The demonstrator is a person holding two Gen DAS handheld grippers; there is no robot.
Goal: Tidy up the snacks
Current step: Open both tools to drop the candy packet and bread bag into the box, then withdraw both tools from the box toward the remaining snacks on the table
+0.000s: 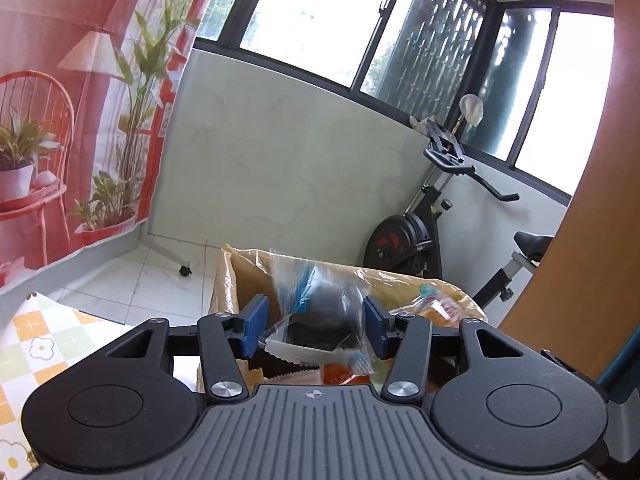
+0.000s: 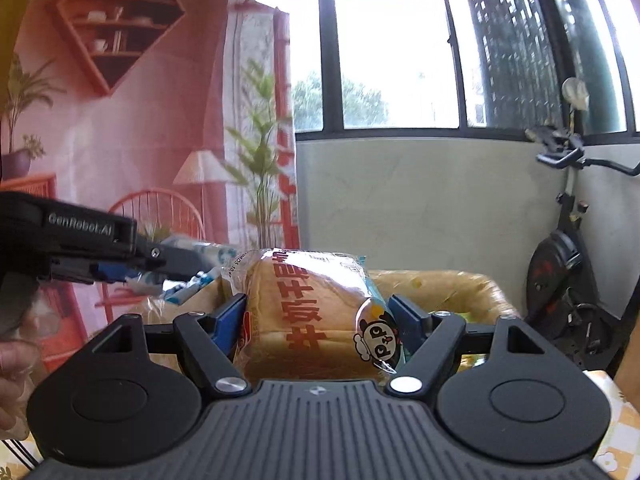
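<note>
My left gripper [image 1: 314, 322] is shut on a clear packet with a dark round snack [image 1: 328, 312] and blue print, held above an open cardboard box [image 1: 228, 280] lined with yellow plastic. My right gripper [image 2: 318, 320] is shut on a wrapped loaf of bread [image 2: 304, 312] with red lettering and a panda logo, held over the same box [image 2: 436, 284]. The left gripper [image 2: 132, 256] shows at the left of the right wrist view, with its packet [image 2: 196, 276] beside the bread. Another orange-wrapped snack [image 1: 440, 306] lies in the box.
An exercise bike [image 1: 432, 236] stands behind the box against the tiled wall. A printed pink backdrop [image 1: 80, 100] hangs at the left. A checked tablecloth [image 1: 44, 344] covers the table below. A wooden panel [image 1: 580, 240] rises at the right.
</note>
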